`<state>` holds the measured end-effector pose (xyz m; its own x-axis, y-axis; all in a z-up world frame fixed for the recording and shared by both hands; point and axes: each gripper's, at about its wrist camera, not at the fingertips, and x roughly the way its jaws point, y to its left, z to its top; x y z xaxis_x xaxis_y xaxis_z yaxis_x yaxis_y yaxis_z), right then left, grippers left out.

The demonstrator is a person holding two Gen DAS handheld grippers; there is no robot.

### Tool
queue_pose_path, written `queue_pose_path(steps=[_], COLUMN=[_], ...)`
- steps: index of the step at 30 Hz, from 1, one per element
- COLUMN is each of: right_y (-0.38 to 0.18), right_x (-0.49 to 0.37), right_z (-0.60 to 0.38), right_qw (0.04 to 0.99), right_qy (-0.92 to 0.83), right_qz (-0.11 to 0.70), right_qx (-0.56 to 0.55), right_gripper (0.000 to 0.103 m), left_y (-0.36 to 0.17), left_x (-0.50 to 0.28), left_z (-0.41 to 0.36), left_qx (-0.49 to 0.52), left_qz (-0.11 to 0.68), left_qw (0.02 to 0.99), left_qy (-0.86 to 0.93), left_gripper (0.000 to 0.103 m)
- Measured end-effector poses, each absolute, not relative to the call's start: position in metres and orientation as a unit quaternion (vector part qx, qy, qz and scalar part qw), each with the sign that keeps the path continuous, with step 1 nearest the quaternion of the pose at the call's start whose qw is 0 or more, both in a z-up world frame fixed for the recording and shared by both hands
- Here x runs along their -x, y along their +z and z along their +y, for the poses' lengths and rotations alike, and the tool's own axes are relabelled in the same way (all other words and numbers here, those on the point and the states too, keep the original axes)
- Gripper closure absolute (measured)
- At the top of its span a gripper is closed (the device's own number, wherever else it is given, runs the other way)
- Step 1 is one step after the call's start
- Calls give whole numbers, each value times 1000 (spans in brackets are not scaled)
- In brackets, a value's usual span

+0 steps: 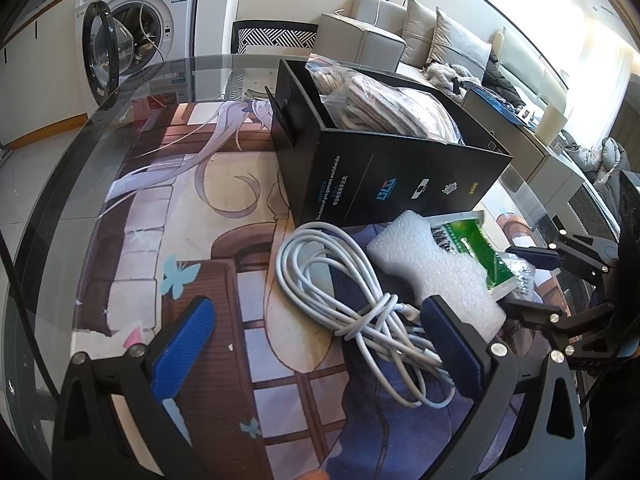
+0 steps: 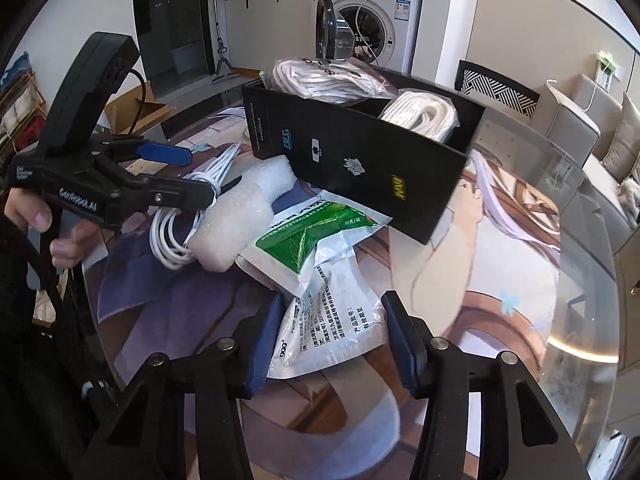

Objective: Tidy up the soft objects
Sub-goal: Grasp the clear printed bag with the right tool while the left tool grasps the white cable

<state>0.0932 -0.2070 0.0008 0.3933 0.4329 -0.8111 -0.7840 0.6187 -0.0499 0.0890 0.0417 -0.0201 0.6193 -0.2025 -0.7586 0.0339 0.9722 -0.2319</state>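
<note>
On the glass bench, the right gripper has its fingers closed partway around a green-and-white pouch apparently bound for the black box, while the left gripper hovers wide open, empty, over a coiled white cable.

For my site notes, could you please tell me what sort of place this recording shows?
Most likely an open-plan home: a white front-loading washing machine with its door open, a beige cushioned sofa, and a round glass table under a printed mat.
</note>
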Motion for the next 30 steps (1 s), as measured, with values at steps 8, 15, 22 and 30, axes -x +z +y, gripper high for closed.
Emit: queue_pose_path(steps=[8, 15, 22, 30], right_y=[26, 43, 25, 10], right_x=[-94, -96, -94, -96], right_z=[-234, -241, -238, -233], right_qw=[834, 850, 828, 816], right_qy=[360, 354, 365, 371], right_qz=[365, 342, 373, 393], right_qx=[205, 187, 205, 205], right_gripper=[53, 76, 63, 38], left_y=[-20, -22, -21, -18], left_x=[-89, -89, -89, -88], left_z=[42, 42, 42, 41], left_qx=[98, 103, 116, 124], left_qz=[431, 433, 436, 429], left_qw=[894, 893, 890, 891], left_qy=[-66, -61, -68, -78], left_gripper=[0, 0, 2, 20])
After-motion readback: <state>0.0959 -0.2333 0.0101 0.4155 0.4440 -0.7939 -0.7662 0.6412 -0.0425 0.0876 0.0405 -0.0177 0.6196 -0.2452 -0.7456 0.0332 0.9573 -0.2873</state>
